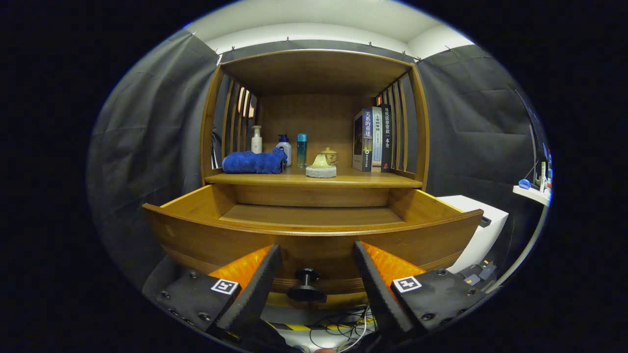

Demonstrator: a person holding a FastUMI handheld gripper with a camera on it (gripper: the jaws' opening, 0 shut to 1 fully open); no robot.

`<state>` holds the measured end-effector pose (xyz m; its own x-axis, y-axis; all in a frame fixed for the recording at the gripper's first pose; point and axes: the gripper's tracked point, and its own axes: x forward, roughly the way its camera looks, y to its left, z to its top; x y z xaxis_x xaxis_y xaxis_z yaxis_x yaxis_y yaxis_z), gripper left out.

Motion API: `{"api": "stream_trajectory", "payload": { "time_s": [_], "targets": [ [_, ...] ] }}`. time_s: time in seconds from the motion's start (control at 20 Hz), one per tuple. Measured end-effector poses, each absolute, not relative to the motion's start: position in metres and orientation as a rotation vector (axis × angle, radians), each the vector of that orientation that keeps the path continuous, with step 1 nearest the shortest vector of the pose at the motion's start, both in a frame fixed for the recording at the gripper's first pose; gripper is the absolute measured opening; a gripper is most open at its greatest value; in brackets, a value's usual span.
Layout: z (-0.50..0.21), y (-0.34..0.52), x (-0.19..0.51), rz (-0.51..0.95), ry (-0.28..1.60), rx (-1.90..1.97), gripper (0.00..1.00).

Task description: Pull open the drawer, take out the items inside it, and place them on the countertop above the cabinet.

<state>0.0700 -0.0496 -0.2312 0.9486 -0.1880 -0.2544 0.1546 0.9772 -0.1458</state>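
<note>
The wooden drawer (314,240) stands pulled out toward me, and its bare wooden floor (311,214) is all I see inside it. Its dark round knob (306,284) sits low on the front panel, between my fingers and untouched by either. My gripper (316,255) is open, its fingers spread wide just in front of the drawer front. On the countertop (373,180) above the drawer lie a folded blue towel (255,162) and a small yellow teapot (324,159) on a pale round stand (321,171).
Behind the towel stand a white pump bottle (256,139), a blue-capped bottle (284,147) and a teal tube (301,149). Three books (374,139) stand upright at the right. A white box (483,230) sits right of the cabinet; cables (338,331) lie on the floor below.
</note>
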Motion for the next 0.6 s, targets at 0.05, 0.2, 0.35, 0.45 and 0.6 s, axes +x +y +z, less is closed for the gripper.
{"api": "stream_trajectory", "payload": {
  "time_s": [0.05, 0.2, 0.35, 0.45, 0.6],
  "targets": [
    [-0.229, -0.050, 0.070, -0.174, 0.271, -0.131, 0.98],
    [-0.228, -0.051, 0.082, -0.179, 0.283, -0.113, 0.98],
    [-0.227, -0.056, 0.098, -0.180, 0.281, -0.121, 0.98],
    [-0.227, -0.059, 0.115, -0.184, 0.286, -0.119, 0.98],
    [-0.228, -0.061, 0.136, -0.187, 0.276, -0.120, 0.98]
  ]
}}
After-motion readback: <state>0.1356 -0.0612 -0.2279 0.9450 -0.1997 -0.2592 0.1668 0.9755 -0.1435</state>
